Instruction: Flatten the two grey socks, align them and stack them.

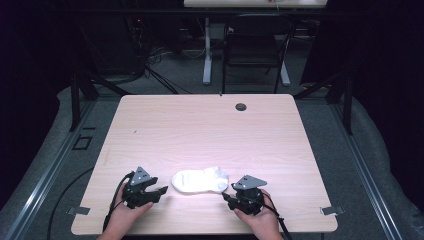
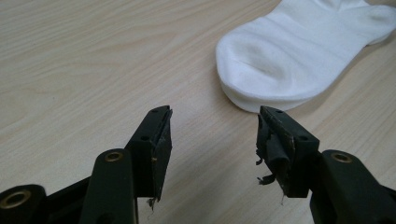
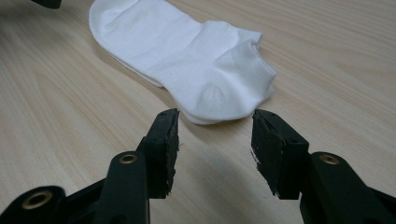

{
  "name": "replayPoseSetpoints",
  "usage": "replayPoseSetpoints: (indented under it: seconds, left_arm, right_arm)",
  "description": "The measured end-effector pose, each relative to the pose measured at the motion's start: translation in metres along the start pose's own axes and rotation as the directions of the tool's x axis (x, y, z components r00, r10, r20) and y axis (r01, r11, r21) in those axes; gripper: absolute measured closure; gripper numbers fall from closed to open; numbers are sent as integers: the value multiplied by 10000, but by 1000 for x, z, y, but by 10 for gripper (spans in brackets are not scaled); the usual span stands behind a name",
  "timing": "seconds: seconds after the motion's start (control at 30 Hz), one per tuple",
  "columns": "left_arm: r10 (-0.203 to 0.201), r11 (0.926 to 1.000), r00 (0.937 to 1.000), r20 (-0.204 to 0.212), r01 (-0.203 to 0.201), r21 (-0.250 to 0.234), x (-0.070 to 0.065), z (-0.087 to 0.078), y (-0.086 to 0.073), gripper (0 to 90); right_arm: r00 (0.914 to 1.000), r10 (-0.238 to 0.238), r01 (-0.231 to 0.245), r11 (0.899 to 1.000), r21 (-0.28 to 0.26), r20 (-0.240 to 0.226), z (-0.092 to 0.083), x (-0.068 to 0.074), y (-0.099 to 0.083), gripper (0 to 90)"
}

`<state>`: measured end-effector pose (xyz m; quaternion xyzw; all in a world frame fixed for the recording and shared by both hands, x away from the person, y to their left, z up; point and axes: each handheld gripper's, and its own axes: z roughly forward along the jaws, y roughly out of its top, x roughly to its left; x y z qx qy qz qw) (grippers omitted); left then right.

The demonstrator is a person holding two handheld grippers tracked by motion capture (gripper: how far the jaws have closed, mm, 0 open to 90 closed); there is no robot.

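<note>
A white ankle sock [image 1: 200, 180] lies flat near the table's front edge, toe to the left and heel to the right. My left gripper [image 1: 161, 192] sits just left of the toe, jaws open and empty; in the left gripper view the sock's toe [image 2: 289, 56] lies just past the gripper [image 2: 214, 125], up and to the right. My right gripper [image 1: 226, 192] rests just right of the heel, open and holding nothing. In the right gripper view the sock's heel end [image 3: 205, 74] lies right in front of that gripper [image 3: 215, 126].
The light wooden table [image 1: 210, 130] has a round dark cable grommet [image 1: 241, 106] near its far edge. Beyond it stand a dark chair [image 1: 255, 45] and a white desk leg [image 1: 207, 55]. Cables trail from both grippers off the front edge.
</note>
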<state>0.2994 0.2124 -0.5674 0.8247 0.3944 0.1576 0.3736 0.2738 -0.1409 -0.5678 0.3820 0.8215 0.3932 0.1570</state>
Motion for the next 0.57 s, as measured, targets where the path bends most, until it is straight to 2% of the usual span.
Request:
replayPoseSetpoints:
  seconds: [0.2, 0.33, 0.57]
  left_arm:
    - [41, 10000, 10000, 21, -41, 14, -3, 3, 0, 448]
    - [220, 9998, 9997, 46, -220, 39, -6, 5, 0, 448]
    - [429, 9991, 9987, -269, -428, 53, -6, 7, 1, 448]
  right_arm:
    - [9999, 120, -120, 9999, -23, 14, 2, 0, 0, 501]
    - [9996, 261, -261, 9997, -35, 76, 3, -2, -1, 486]
    - [9985, 542, -542, 9985, -32, 115, 1, -8, -2, 475]
